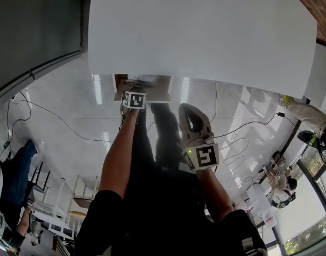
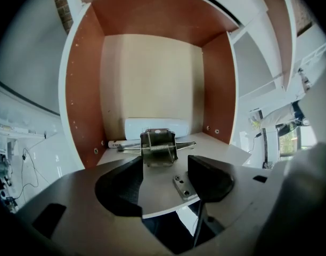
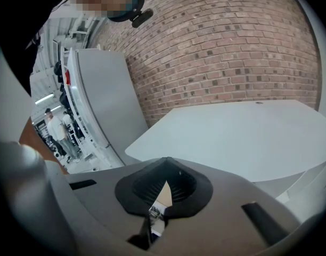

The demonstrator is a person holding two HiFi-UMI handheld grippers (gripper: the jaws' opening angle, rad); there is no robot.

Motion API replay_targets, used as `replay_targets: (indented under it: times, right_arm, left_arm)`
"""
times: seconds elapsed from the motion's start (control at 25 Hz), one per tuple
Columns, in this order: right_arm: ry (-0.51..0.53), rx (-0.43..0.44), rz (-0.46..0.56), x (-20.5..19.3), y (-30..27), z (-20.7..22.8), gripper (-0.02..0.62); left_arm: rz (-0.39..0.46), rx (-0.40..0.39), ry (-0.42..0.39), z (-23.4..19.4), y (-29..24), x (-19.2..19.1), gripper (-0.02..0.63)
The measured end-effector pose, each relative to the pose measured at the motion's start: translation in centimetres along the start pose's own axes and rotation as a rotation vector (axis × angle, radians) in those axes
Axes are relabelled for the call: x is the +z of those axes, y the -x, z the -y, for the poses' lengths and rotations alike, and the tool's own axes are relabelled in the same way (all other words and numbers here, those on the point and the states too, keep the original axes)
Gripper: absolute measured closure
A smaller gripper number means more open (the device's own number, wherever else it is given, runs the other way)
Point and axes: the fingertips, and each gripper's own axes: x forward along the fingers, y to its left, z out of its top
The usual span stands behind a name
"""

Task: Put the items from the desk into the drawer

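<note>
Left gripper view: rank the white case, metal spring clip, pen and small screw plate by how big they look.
1. white case
2. metal spring clip, which lies nearer the camera, so this is unsure
3. pen and small screw plate look alike; the clip hides part of the pen

Open drawer (image 2: 82,116) holds metal clip (image 2: 159,149), marker (image 2: 118,143), perhaps white case (image 2: 155,127).

Daylight is bright and even. The white desk (image 1: 205,31) nearly washes out at the top of the head view, and light strips glare on the glossy floor (image 1: 62,116) beneath it. All three views bow strongly, with dark vignetted corners.
</note>
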Motion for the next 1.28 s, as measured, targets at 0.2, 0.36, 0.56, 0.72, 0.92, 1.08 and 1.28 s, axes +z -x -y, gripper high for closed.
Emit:
replay_targets:
  times: [0.2, 0.36, 0.56, 0.72, 0.92, 1.08, 1.28]
  right_arm:
    - [0.003, -0.001, 0.021, 0.9, 0.6, 0.0, 0.597]
    - [0.004, 0.010, 0.044, 2.1, 0.7, -0.7, 0.598]
    - [0.004, 0.017, 0.076, 4.6, 1.8, -1.1, 0.597]
    - [0.020, 0.029, 0.107, 5.5, 1.0, -1.4, 0.597]
    - [-0.015, 0.049, 0.195, 11.0, 1.1, -0.6, 0.598]
    - [0.005, 0.032, 0.227, 14.4, 2.5, 0.6, 0.597]
    - [0.045, 0.016, 0.299, 19.2, 3.6, 1.0, 0.597]
  left_arm:
    - [0.088, -0.017, 0.056, 0.0, 2.7, 0.1, 0.356]
    - [0.182, -0.018, 0.088, -0.8, 5.7, 0.5, 0.444]
    - [0.372, -0.021, 0.194, -0.9, 12.7, 2.0, 0.576]
    - [0.511, -0.053, 0.220, -1.5, 17.2, 3.6, 0.599]
    - [0.745, -0.042, 0.168, -1.2, 28.5, 9.0, 0.604]
    - [0.890, -0.040, 0.112, 1.7, 36.6, 11.8, 0.606]
    - [1.136, -0.018, -0.026, 5.0, 48.6, 16.1, 0.606]
